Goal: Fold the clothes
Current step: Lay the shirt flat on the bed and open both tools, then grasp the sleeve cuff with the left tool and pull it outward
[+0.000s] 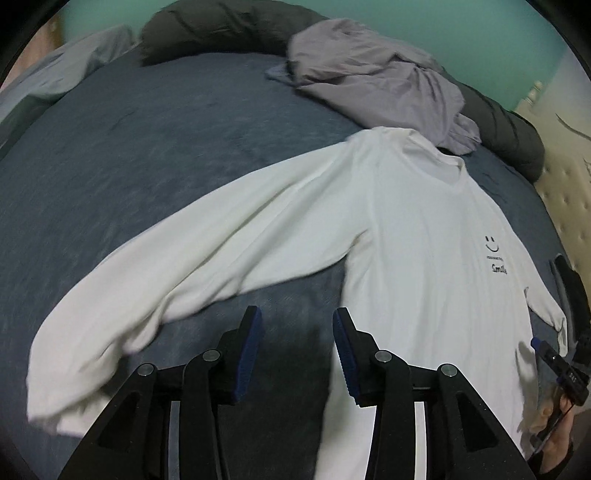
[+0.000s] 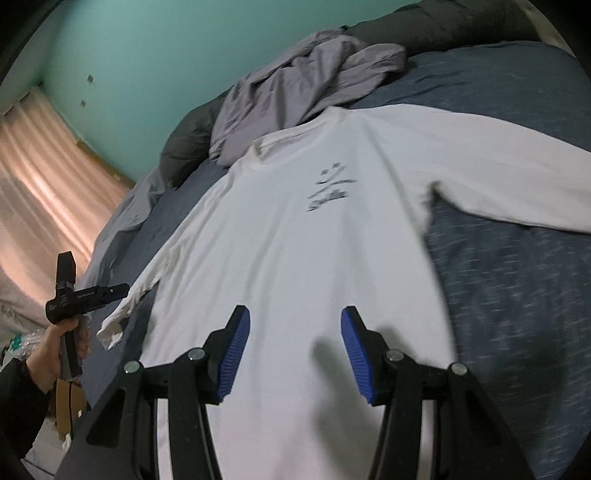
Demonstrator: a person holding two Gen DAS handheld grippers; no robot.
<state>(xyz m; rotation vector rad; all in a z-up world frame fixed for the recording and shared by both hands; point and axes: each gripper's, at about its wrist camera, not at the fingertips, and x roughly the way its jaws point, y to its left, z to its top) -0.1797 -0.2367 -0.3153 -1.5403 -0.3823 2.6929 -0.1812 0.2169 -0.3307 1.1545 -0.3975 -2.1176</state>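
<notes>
A white long-sleeved shirt (image 1: pixel 406 221) (image 2: pixel 295 240) with a small smiley print (image 1: pixel 493 254) lies face up on the blue bedspread (image 1: pixel 147 147). Both sleeves are spread out, the left sleeve (image 1: pixel 184 266) slanting down to the left. My left gripper (image 1: pixel 297 317) hovers open over the bare bedspread between that sleeve and the shirt's side, with nothing between its blue pads. My right gripper (image 2: pixel 295 317) hangs open above the shirt's lower body, also holding nothing. In the right wrist view a hand (image 2: pixel 55 347) holds the other tool (image 2: pixel 85 295) just past the left cuff (image 2: pixel 110 328).
A crumpled purple-grey garment (image 1: pixel 376 85) (image 2: pixel 295 85) lies by the shirt's collar, against a dark grey bolster (image 1: pixel 221 29). A light blue pillow (image 1: pixel 66 62) sits at the far left. A beige padded headboard (image 1: pixel 561 192) borders the bed on the right. A curtain (image 2: pixel 48 166) hangs beyond its left side.
</notes>
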